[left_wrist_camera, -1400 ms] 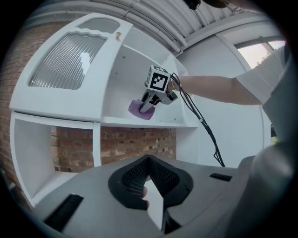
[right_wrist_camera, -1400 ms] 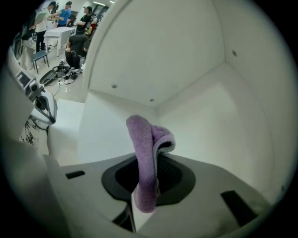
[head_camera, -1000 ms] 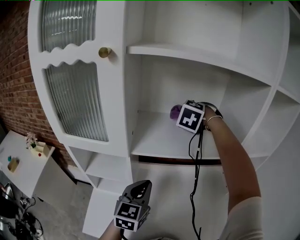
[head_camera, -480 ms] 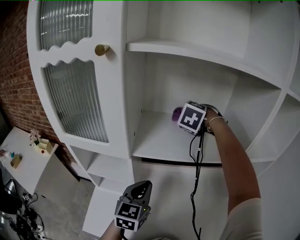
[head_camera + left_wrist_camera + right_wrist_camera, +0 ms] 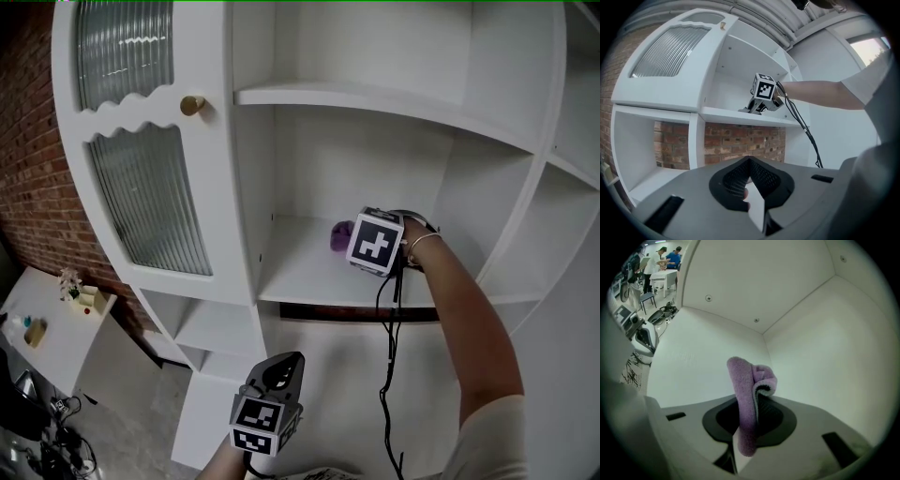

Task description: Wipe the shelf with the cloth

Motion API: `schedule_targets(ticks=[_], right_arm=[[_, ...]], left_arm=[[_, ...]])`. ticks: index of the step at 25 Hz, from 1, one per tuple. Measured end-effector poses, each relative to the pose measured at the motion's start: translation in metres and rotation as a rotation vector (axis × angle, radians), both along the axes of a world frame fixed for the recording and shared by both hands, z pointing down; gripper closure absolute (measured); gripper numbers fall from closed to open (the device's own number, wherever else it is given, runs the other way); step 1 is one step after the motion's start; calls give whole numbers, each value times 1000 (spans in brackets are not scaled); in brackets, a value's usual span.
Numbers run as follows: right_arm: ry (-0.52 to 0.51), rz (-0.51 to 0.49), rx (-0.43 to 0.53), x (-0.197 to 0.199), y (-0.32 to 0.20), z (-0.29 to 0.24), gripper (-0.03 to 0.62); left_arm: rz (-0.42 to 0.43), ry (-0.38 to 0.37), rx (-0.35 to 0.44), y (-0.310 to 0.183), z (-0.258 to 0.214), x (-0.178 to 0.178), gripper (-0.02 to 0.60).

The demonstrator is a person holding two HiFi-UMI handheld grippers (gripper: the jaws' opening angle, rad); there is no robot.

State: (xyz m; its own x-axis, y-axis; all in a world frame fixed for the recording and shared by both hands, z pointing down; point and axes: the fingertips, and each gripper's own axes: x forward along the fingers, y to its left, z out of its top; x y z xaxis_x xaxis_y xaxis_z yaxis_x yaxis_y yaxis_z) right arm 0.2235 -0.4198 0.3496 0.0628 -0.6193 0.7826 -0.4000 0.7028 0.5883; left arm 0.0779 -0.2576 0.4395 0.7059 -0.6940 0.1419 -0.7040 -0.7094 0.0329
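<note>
The right claw (image 5: 757,408) is clamped on a purple cloth (image 5: 743,380). The cloth stands folded between the two jaws, with a soft lobe flopping over at the top. The claw sits inside a middle compartment of a white cabinet (image 5: 234,187). The cloth at its tip is low over the shelf (image 5: 300,272), near the back wall. Whether the cloth touches the board cannot be told. The person's right arm (image 5: 469,319) reaches in from the lower right, and a black cable (image 5: 386,356) hangs from the claw.

The left claw (image 5: 750,164) is held low in front of the cabinet, well apart from the shelf. Its jaws are together with nothing between them. To the left of the compartment is a ribbed glass door (image 5: 150,197) with a brass knob (image 5: 192,105).

The cloth looks light, soft and fleecy. It will likely crumple and drag rather than slide stiffly. A grip on a bunched fold, as here, with loose fabric left beyond the jaws, seems best for wiping.
</note>
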Motion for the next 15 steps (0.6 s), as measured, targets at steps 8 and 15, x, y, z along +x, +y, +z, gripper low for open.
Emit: schedule_targets(ticks=[8,15], right_arm=[[25,-59,-12,-19,49,-1,523],[43,-76,-30,-29,97,-5,523]], left_arm=[[29,42,88,23,-29,1,569],[74,61,121,41,-42,3,569]])
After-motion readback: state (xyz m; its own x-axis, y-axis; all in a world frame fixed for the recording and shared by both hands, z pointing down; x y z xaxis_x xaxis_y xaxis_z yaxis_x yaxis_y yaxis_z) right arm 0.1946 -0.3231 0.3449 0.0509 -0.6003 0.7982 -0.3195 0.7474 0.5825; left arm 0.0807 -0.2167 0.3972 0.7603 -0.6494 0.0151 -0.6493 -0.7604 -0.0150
